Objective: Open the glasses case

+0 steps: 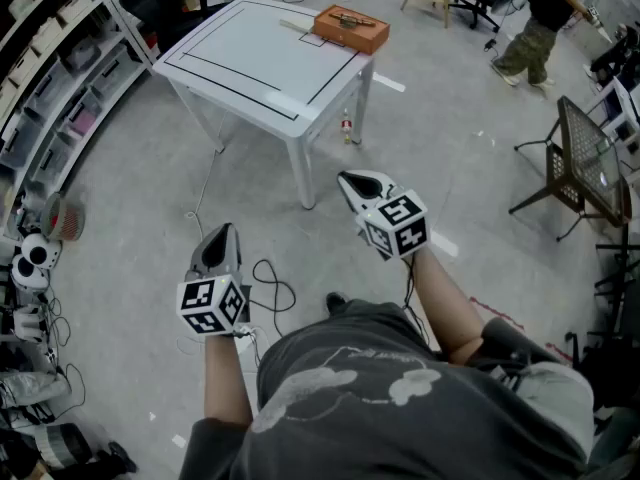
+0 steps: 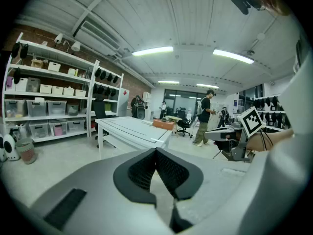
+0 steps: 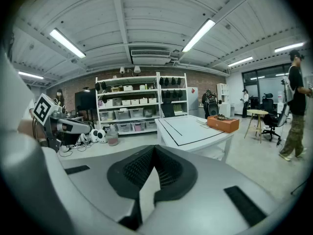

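**While the grey left gripper (image 1: 222, 236) and the grey right gripper (image 1: 355, 181) are closed on nothing, the orange-brown rectangular box (image 1: 352, 30) lies well ahead of both**

Because each gripper view looks straight down its own jaws, their state is plain. On the left gripper (image 2: 156, 153) the black ribbed pads (image 2: 139, 170) meet at their tips with nothing between them. On the right gripper (image 3: 154, 148) the pads (image 3: 134, 168) are likewise pressed together at the tips, and it is empty.

The person holds both in mid-air over the grey floor, each with its marker cube nearest the body. The left gripper is lower and closer in than the right.

Well beyond both sets of tips stands a white square table with black outline tape (image 1: 260, 58). The orange-brown box sits on the corner farthest from the grippers, ahead and to the right of the right gripper's tips. A small dark object (image 1: 350, 16) lies on top of it. It is too small to make out, so I cannot tell whether it or the box is the glasses case. The right gripper view shows the box (image 3: 223, 123) ahead and to the right of the closed tips. The left gripper view shows it (image 2: 163, 124) tiny, almost straight ahead.

Black cables (image 1: 270, 293) loop on the floor between the grippers, partly hidden by the person's grey shirt (image 1: 370, 398). A second person (image 1: 535, 28), cut off at the frame's top edge, is far off to the right.
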A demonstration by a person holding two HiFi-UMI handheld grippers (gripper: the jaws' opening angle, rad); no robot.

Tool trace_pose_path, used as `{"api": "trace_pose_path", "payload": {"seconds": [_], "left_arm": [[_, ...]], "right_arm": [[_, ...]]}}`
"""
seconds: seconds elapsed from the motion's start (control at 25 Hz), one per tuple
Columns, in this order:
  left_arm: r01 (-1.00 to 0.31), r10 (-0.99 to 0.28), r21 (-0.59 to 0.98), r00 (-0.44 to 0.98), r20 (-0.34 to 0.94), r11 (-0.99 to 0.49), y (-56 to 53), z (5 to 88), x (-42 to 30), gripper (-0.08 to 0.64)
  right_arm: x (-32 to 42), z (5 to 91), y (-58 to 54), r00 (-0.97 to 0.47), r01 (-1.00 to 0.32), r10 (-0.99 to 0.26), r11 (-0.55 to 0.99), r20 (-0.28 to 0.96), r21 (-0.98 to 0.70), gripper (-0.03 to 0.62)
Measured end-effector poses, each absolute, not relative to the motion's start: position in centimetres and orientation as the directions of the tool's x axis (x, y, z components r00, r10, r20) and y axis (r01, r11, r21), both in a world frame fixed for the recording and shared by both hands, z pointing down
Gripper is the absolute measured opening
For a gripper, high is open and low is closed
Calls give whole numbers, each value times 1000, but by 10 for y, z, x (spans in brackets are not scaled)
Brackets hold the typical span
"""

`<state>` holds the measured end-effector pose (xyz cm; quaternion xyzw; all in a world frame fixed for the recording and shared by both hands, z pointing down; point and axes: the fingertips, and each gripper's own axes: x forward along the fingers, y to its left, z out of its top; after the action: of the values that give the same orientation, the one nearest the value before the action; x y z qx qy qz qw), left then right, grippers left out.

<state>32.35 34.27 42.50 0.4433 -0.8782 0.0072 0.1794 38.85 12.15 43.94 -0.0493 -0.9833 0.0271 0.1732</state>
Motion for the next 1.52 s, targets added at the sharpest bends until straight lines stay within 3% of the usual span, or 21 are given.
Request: {"api": "trace_pose_path", "payload": {"seconds": [0.48, 0.84, 1.16, 1.52], "left_arm": [[-772, -766, 142, -555, 325, 620, 304, 431, 303, -3], [-795, -783, 142, -522, 339, 590, 269, 434, 276, -3], [-816, -809, 156, -489, 326, 556, 238, 438, 205, -3], [-899, -877, 159, -339, 340, 409, 167, 448, 58, -3]], "right_arm": [[358, 448, 97, -932, 131, 151, 988, 329, -81, -2], [334, 450, 65, -938, 76, 87, 996, 334, -45, -2], [290, 467, 41, -927, 35, 53, 998, 371, -55, 0], [183, 475, 0, -909, -120, -92, 992, 406, -45, 0]]}}
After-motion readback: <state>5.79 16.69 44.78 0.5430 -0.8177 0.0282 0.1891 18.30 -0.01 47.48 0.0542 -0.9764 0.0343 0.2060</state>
